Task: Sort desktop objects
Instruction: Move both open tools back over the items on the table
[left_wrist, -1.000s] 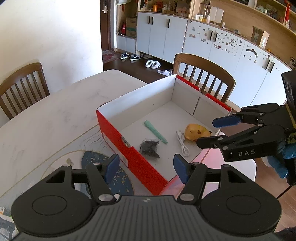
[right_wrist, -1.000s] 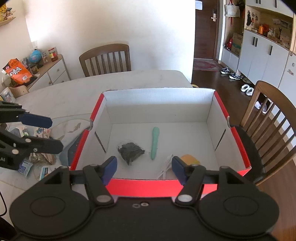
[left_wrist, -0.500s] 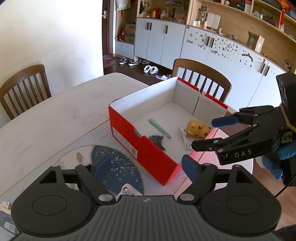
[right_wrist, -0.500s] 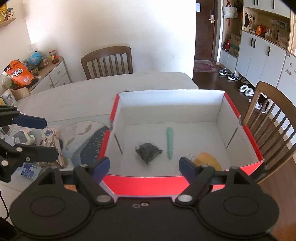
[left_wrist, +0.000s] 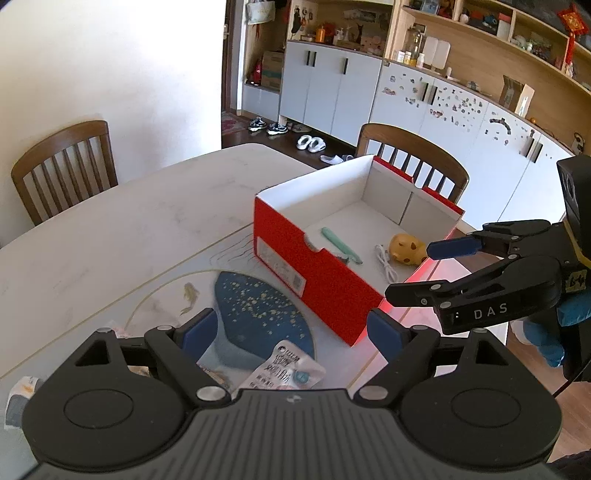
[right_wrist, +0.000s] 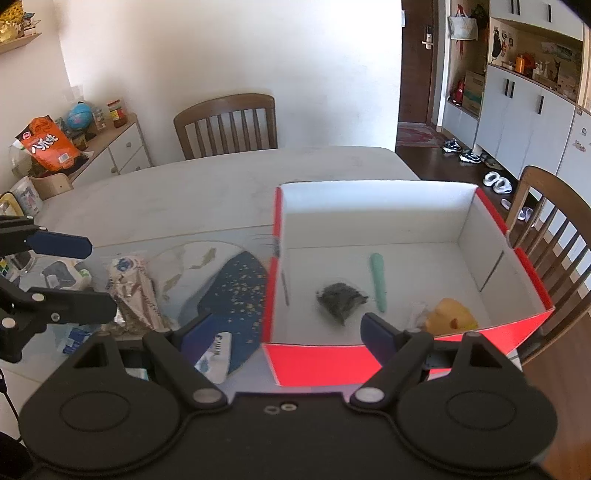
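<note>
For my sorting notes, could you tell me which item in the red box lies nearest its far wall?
The mint-green stick: it reaches farther back than the dark packet, yellow toy and white cable.

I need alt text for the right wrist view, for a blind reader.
A red box with white inside holds a green pen, a dark packet and a yellow toy. The right claw stands open and empty before it; snack packets lie left.

Matt cardboard box (right_wrist: 373, 221); seemingly marble table (right_wrist: 207, 184)
</note>
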